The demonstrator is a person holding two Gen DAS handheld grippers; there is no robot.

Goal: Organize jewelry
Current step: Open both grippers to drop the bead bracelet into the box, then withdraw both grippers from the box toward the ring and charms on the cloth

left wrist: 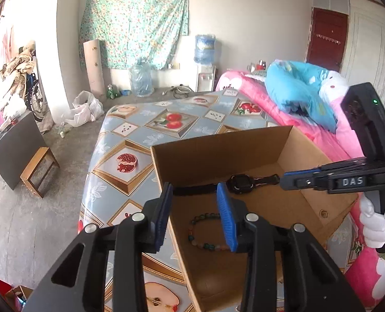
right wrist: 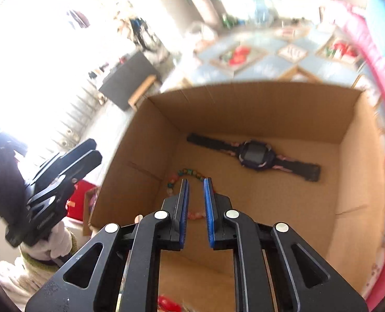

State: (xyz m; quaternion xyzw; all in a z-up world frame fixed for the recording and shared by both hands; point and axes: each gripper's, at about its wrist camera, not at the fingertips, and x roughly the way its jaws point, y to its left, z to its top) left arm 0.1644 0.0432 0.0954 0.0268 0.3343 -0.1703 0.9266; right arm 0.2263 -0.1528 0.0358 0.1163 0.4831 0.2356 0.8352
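Observation:
An open cardboard box stands on the fruit-patterned table. On its floor lie a black wristwatch and a bracelet of coloured beads, apart from each other. My left gripper hangs open over the box's left wall, with nothing between its blue pads. My right gripper hovers above the bracelet with a narrow gap and nothing in it. In the left wrist view the right gripper reaches in from the right, held by a white-gloved hand. The left gripper shows at the left of the right wrist view.
The table's cloth drops off at the left to a concrete floor with a wooden stool and a dark board. A pink bed with a blue pillow runs along the right. Water bottles stand by the far wall.

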